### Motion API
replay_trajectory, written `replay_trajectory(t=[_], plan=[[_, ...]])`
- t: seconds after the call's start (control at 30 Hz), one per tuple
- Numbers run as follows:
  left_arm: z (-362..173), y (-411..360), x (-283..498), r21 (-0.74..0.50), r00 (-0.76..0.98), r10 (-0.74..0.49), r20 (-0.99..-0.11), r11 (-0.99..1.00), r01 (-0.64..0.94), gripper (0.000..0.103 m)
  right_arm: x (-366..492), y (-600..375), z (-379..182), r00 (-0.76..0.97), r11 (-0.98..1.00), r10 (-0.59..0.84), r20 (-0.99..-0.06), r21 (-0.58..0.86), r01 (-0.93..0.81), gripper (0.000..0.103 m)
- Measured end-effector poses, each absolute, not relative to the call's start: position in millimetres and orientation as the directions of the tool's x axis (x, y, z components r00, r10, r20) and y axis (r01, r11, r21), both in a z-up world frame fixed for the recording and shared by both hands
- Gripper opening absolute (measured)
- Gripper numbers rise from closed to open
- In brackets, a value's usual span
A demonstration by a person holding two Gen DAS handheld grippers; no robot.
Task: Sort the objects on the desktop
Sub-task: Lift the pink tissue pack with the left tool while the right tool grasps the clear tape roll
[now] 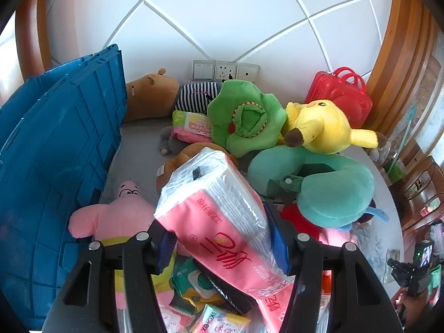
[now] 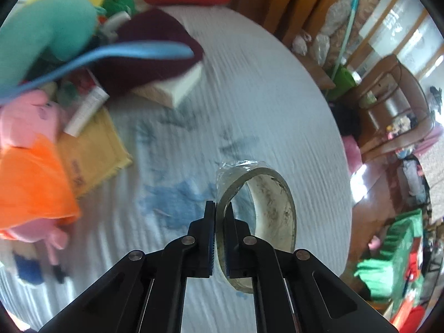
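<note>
The left claw (image 1: 222, 238) was clenched on a pink-and-clear plastic pack of tissues (image 1: 219, 222), its blue pads pressing the pack's two long sides and holding it tilted above the clutter. Below it lay smaller wipe packets (image 1: 194, 285) and a pink star-shaped plush toy (image 1: 111, 216). A tall blue plastic crate (image 1: 55, 152) walled off the left side, leaving only a narrow grey strip of bench (image 1: 138, 149) between it and the pile. Ahead, a green flower-shaped plush (image 1: 244, 116), a yellow plush (image 1: 322, 127) and a teal neck pillow (image 1: 327, 186) crowded the way toward the white wall.

The right claw (image 2: 219, 213) was clenched on the near wall of a worn roll of clear tape (image 2: 266, 205), one finger inside the ring and one outside. The roll stood on edge on the pale, wrinkled cloth (image 2: 249, 97) covering the round bench. That part lay open, with free room ahead and to the right up to the curved rim. To the left, an orange cloth (image 2: 30, 186) and a yellow pad (image 2: 94, 149) bordered the gap.
</note>
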State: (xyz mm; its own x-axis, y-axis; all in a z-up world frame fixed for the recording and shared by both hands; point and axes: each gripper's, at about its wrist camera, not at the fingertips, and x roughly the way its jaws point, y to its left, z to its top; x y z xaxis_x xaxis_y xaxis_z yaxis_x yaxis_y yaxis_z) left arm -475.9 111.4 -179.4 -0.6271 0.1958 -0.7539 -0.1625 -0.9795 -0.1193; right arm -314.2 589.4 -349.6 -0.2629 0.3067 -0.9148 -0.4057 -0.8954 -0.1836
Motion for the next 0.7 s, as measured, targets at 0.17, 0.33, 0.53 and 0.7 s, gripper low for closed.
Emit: replay_trajectory(t=[0.17,0.33,0.53,0.7], plan=[[-159.6,92.8,-456.7,-0.150,-0.654,0.216,-0.725,-0.976,-0.156,0.057,-318.9,553.5,-306.1,-0.337,-0.918,0.301,-0.892,-0.175,-0.356,0.005],[-130.0,63.0,-435.0,-0.181,-0.697,0.238,-0.677,-0.971,-0.155,0.057,-330.4,502.6,-255.9,-0.436,-0.945,0.283,-0.855,-0.171,-0.278,0.005],[-88.4,12.2,-414.0,-0.222,-0.746,0.269,-0.609,-0.961,-0.165,0.057,-343.8,423.5,-193.7,-0.549,-0.965,0.253,-0.797,-0.170,-0.199,0.005],[-52.4,-53.9,-398.7,-0.250,-0.799,0.260,-0.542,-0.958,-0.143,0.057,-361.0,351.8,-148.4,-0.628,-0.976,0.216,-0.747,-0.176,-0.126,0.005]])
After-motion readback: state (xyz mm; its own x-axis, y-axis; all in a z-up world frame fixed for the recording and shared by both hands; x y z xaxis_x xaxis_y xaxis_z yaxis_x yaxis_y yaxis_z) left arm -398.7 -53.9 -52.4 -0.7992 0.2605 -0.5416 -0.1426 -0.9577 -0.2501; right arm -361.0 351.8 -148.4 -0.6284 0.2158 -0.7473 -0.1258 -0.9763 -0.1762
